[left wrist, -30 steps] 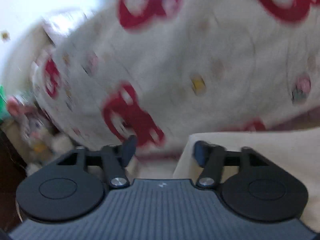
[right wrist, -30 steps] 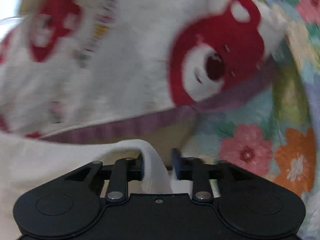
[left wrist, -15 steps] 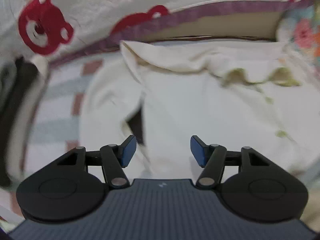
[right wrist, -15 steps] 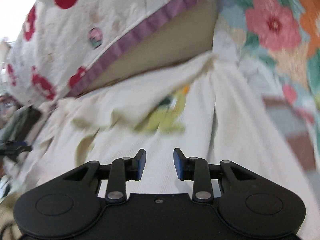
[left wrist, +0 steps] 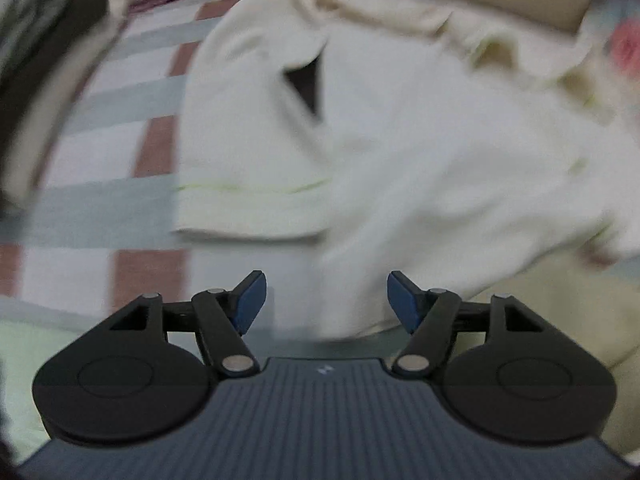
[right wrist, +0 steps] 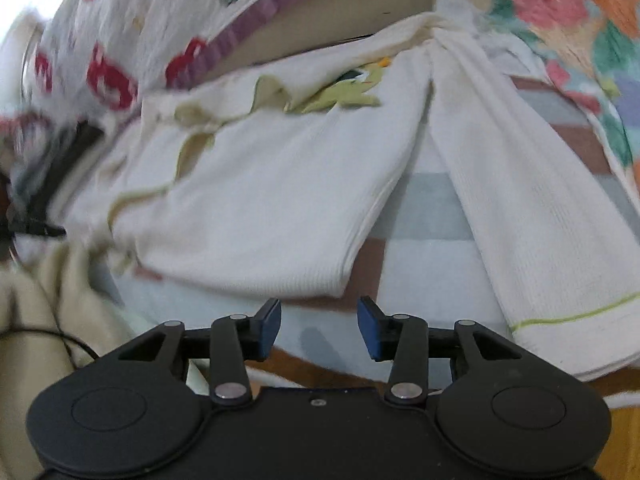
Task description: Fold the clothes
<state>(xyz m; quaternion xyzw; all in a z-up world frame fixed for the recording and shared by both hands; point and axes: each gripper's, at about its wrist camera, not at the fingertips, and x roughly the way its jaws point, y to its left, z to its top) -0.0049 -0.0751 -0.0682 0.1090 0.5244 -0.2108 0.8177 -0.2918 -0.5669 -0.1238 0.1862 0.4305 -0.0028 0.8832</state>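
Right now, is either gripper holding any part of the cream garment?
No. The left gripper and right gripper have just been opening; both stand empty above the cream garment.

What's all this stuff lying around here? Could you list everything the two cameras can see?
White garment: one, cream-white with green trim and a green print, spread on the bed; a sleeve stretches toward the right tool.
Checked sheet: one, pale blue, white and brown, under the garment.
Bear quilt: one, white with red bears and a purple border, behind the garment.
Floral cloth: one, pink, orange and green, right wrist view's upper right.
Dark item: one, blurred, left of garment; cannot identify.
Left tool: jaws open, nothing gripped.
Right tool: jaws open, empty.
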